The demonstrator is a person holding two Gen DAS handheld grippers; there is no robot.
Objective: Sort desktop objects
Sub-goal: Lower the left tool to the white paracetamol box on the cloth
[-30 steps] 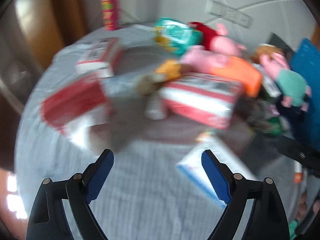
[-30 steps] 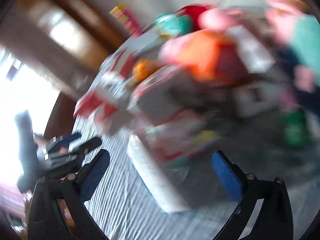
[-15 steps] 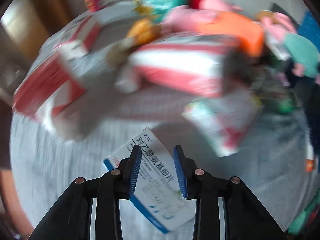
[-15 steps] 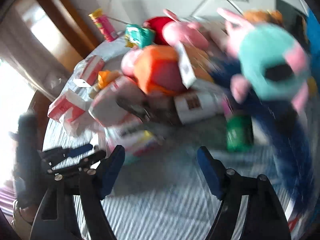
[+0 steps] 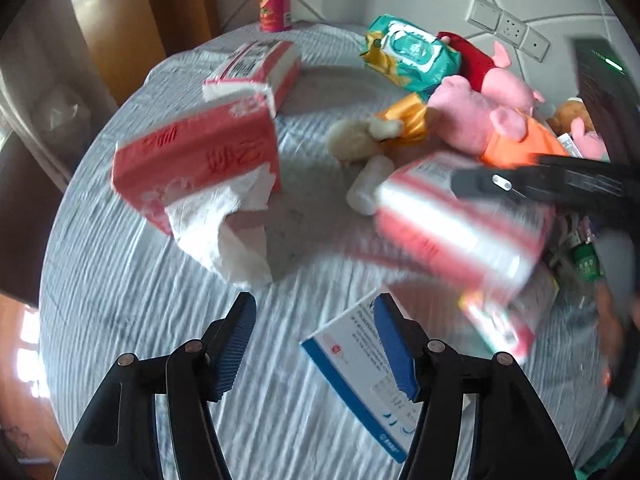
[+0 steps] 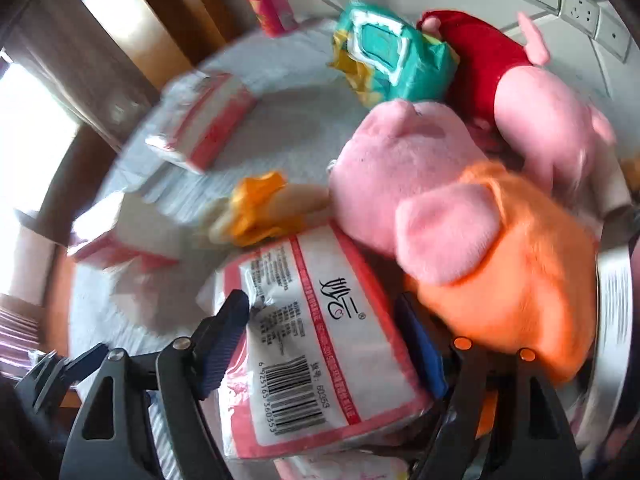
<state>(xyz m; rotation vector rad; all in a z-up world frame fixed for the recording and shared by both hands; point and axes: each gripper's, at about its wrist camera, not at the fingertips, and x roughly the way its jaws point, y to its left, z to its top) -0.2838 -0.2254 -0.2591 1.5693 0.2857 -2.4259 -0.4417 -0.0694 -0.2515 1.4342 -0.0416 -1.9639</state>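
tissue pack motion-blurred, medicine box partly behind tool finger

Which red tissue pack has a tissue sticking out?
The red tissue pack at the table's left: white tissue spills from its opening. The far pack and the right-hand pack look closed.

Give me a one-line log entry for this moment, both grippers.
left gripper: open, empty, above blue-and-white box | right gripper: jaws around tissue pack, contact unclear | table: cluttered, sorting unfinished

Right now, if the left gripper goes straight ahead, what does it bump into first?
Probably the loose white tissue hanging out of the red tissue pack. The left gripper is open, and depth is hard to judge.
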